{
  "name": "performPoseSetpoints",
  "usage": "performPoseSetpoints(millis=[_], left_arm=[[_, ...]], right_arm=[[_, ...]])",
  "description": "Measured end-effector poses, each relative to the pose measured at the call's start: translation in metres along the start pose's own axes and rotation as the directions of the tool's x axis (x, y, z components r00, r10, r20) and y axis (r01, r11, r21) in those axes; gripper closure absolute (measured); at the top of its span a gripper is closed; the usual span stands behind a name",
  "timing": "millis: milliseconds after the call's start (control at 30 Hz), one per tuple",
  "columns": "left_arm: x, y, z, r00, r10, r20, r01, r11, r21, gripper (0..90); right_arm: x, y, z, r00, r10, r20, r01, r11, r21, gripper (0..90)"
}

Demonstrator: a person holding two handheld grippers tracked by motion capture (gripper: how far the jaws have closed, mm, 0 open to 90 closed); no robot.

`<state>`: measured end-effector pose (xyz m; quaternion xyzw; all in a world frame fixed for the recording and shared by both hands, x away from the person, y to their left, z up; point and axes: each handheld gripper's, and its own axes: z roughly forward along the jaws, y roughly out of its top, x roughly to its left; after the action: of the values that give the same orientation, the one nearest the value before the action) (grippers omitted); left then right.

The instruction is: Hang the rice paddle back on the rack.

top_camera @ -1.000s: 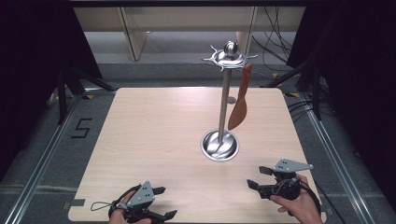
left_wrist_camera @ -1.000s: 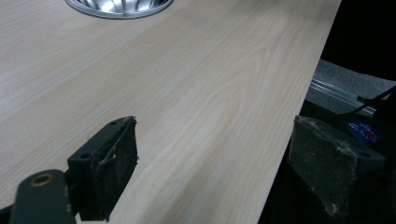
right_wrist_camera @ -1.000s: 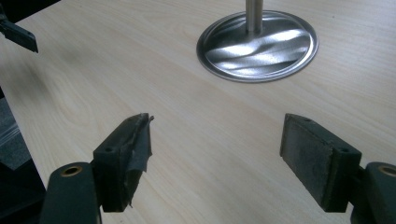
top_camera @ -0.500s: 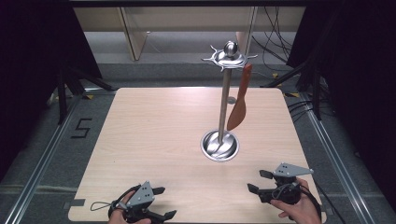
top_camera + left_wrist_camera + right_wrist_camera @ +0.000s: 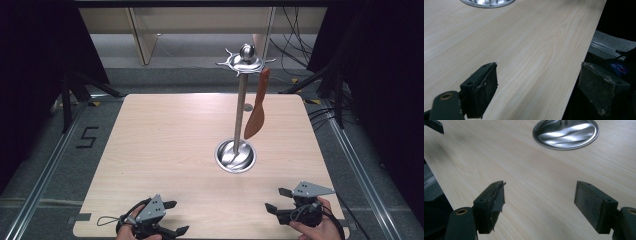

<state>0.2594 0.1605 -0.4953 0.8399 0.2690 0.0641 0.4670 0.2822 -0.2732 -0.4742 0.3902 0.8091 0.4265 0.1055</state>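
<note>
A metal utensil stand point(image 5: 240, 105) rises from a round dished base point(image 5: 235, 156) on the wooden table point(image 5: 165, 140). From a hook on its top ring hangs an orange-brown spatula point(image 5: 255, 110), blade down. Near the front edge at the left, my left gripper point(image 5: 176, 217) is open and holds nothing; its own view shows bare wood between the pads point(image 5: 482, 92) and the base's rim point(image 5: 487, 2) far ahead. My right gripper point(image 5: 276, 200) at the front right is also open and holds nothing, and it points over the table toward the base point(image 5: 566, 133).
The table's right edge point(image 5: 584, 50) drops to dark floor and a metal rail. Cables lie on the floor behind the table point(image 5: 295, 60). A jaw of the other gripper point(image 5: 434, 126) shows at the top left of the right gripper view.
My right gripper has drawn back a little toward the table's front edge. The left gripper, the stand and the spatula have stayed in place.
</note>
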Motion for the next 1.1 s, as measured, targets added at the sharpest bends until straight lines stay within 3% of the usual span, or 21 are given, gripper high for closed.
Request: performPoseSetpoints(millis=[100,167,200,300,333,367,400,467,500,533,567,600,633,733,767,833,867,900,967,1100], left_arm=[[0.0,0.0,0.0,1.0,-0.003,0.003,0.003,1.0,0.004,14.8],[0.001,0.0,0.0,0.9998,0.018,0.0,-0.018,0.9998,-0.001,14.8],[0.0,0.0,0.0,1.0,-0.005,0.001,0.005,1.0,0.002,14.8],[0.001,0.0,0.0,0.9996,0.028,0.003,-0.028,0.9996,0.001,14.8],[0.001,0.0,0.0,0.9996,0.026,0.003,-0.026,0.9996,0.0,14.8],[0.001,0.0,0.0,0.9996,0.028,0.003,-0.028,0.9996,0.003,14.8],[0.001,0.0,0.0,0.9996,0.029,0.003,-0.029,0.9996,0.003,14.8],[0.001,0.0,0.0,0.9996,0.028,0.002,-0.028,0.9996,0.002,14.8],[0.0,0.0,0.0,1.0,-0.004,0.001,0.004,1.0,0.005,14.8],[0.0,0.0,0.0,1.0,-0.003,0.002,0.003,1.0,0.006,14.8],[0.0,0.0,0.0,1.0,-0.004,0.002,0.004,1.0,0.005,14.8],[0.0,0.0,0.0,1.0,-0.003,0.003,0.003,1.0,0.006,14.8],[0.001,0.0,0.0,0.9999,0.017,0.0,-0.017,0.9998,0.009,14.8],[0.0,0.0,0.0,1.0,-0.002,0.001,0.002,1.0,0.009,14.8],[0.0,0.0,0.0,1.0,-0.005,0.002,0.005,1.0,0.006,14.8],[0.0,0.0,0.0,1.0,-0.005,0.002,0.005,1.0,0.006,14.8],[0.0,0.0,0.0,1.0,0.001,-0.001,-0.001,0.9999,0.01,14.8],[0.0,0.0,0.0,1.0,-0.004,0.001,0.004,1.0,0.007,14.8],[0.0,0.0,0.0,1.0,-0.003,0.001,0.003,1.0,0.007,14.8],[0.0,0.0,0.0,1.0,0.0,0.0,0.0,1.0,0.009,14.8]], right_arm=[[0.003,-0.002,-0.002,0.9998,0.015,-0.009,-0.015,1.0,0.013,25.1],[0.003,-0.003,-0.003,1.0,0.009,-0.001,-0.009,1.0,0.018,25.1],[0.002,-0.003,-0.003,1.0,-0.007,0.006,0.007,1.0,0.016,25.1],[0.003,-0.005,-0.004,1.0,-0.003,-0.002,0.003,1.0,0.017,25.1],[0.005,-0.006,-0.005,0.9998,0.019,-0.003,-0.019,1.0,0.021,25.1],[0.004,-0.006,-0.006,0.9998,-0.011,0.014,0.011,1.0,0.025,25.1],[0.006,-0.007,-0.007,0.9999,0.01,0.013,-0.01,1.0,0.029,25.1],[0.004,-0.008,-0.007,0.9998,-0.009,0.017,0.009,1.0,0.026,25.1],[0.005,-0.009,-0.008,0.9995,-0.007,0.03,0.007,1.0,0.017,25.1],[0.007,-0.01,-0.009,0.9995,0.028,0.011,-0.029,0.999,0.034,25.2],[0.007,-0.01,-0.009,0.9996,0.029,0.009,-0.029,0.999,0.035,25.1],[0.004,-0.01,-0.01,0.9996,-0.015,0.025,0.014,0.999,0.029,25.1],[0.007,-0.011,-0.011,0.9996,0.024,0.012,-0.024,0.999,0.041,25.1],[0.004,-0.013,-0.012,0.9998,0.006,0.016,-0.007,0.999,0.033,25.1],[0.007,-0.013,-0.014,0.9989,0.043,0.017,-0.044,0.998,0.044,25.1],[0.004,-0.014,-0.014,0.9998,0.015,0.009,-0.016,0.999,0.034,25.0],[0.006,-0.015,-0.015,0.9991,0.043,0.005,-0.043,0.998,0.038,25.0],[0.003,-0.016,-0.014,0.9995,0.03,-0.012,-0.029,0.999,0.021,25.0],[0.003,-0.016,-0.014,0.9994,0.032,0.015,-0.033,0.999,0.033,25.0],[0.002,-0.017,-0.015,0.9998,0.017,0.005,-0.017,1.0,0.022,25.0]])
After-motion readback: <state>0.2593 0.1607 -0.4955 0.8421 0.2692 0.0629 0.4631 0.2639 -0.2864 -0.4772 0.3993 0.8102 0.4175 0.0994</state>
